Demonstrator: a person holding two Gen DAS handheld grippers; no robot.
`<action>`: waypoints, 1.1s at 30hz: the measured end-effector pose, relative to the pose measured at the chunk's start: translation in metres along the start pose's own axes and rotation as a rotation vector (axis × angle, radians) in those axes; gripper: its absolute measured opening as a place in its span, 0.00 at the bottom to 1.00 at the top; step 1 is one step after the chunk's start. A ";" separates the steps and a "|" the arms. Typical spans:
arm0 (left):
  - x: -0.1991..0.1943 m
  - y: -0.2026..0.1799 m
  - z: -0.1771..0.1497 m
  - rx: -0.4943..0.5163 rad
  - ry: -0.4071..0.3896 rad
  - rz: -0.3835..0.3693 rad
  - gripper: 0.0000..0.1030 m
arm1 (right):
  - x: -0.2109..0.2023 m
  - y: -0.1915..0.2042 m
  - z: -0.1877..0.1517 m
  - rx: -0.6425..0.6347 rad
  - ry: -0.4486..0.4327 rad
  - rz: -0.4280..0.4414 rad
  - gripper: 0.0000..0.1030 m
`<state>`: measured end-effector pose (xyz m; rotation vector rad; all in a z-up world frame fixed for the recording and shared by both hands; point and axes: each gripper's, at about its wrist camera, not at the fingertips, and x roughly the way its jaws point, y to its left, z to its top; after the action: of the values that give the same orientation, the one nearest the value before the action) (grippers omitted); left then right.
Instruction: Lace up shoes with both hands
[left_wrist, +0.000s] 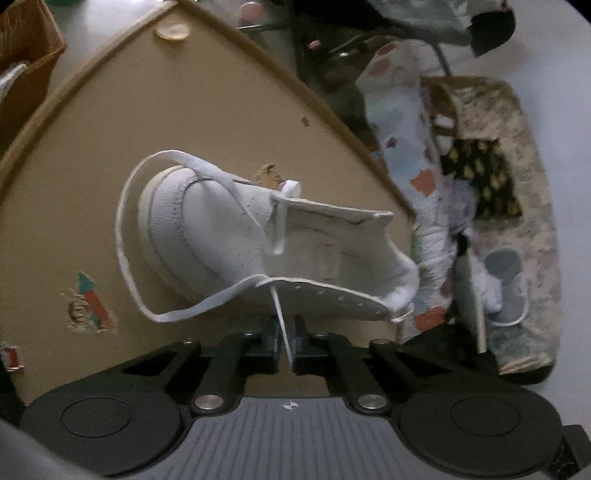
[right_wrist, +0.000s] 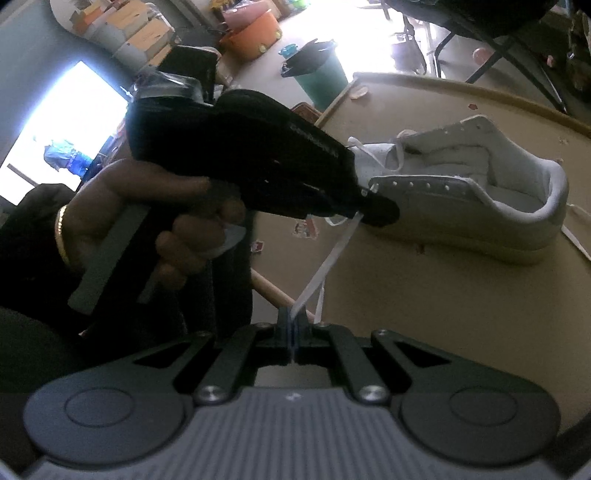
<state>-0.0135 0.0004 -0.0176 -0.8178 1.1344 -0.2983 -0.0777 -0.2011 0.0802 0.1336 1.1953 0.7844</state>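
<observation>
Both grippers are clamped on the lace (left_wrist: 282, 325). Left gripper (left_wrist: 287, 345) pinches it beside the shoe (left_wrist: 258, 243); right gripper (right_wrist: 293, 334) grips its end.

Both our grippers clamped tight on lace

Our left gripper (left_wrist: 287, 341) has its jaws pressed together on a strand of white lace (left_wrist: 282, 325), angled downward. Our right gripper (right_wrist: 293, 338) is likewise closed on a strand, tilted down. In the right wrist view, our left hand (right_wrist: 147, 218), a gold bangle at the wrist, wraps the handle of its black gripper.
</observation>
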 end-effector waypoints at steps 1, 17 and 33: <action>0.000 0.000 -0.002 0.002 -0.008 -0.011 0.01 | 0.000 0.000 0.000 0.000 0.000 0.000 0.02; -0.027 -0.006 0.008 0.159 -0.057 -0.024 0.00 | -0.006 -0.020 0.008 0.028 0.024 -0.143 0.09; -0.039 -0.004 0.027 0.214 -0.062 0.010 0.00 | 0.003 0.004 0.076 -0.523 0.019 -0.365 0.20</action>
<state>-0.0051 0.0320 0.0168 -0.6285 1.0280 -0.3768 -0.0129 -0.1733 0.1099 -0.5108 0.9595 0.7476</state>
